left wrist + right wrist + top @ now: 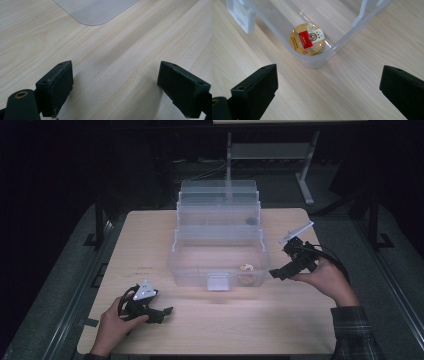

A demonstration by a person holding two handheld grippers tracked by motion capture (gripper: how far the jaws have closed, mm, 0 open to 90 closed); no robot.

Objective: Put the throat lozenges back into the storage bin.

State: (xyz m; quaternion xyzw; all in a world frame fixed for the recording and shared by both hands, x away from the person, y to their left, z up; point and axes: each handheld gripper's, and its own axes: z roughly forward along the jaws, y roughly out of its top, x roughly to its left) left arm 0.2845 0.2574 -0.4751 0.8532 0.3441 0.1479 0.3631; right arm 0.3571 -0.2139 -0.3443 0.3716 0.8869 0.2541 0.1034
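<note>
The round gold tin (307, 39) lies in the lower right corner of the clear tiered box (218, 270) at frame centre, while the right gripper (274, 273) just beside the box and the left gripper (167, 311) at lower left over the counter (300, 320) both hold their fingers spread and empty.

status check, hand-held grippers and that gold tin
Left hand-held gripper open over bare table. Right hand-held gripper open, empty. Round gold tin in clear plastic box corner. Nothing in the way.

Left gripper (161, 312) sits low at the near left, held in the left hand (114, 324), jaws spread wide with nothing between. Right gripper (278, 273) is raised in the right hand (327, 279), pointing left, jaws wide apart, empty.
</note>
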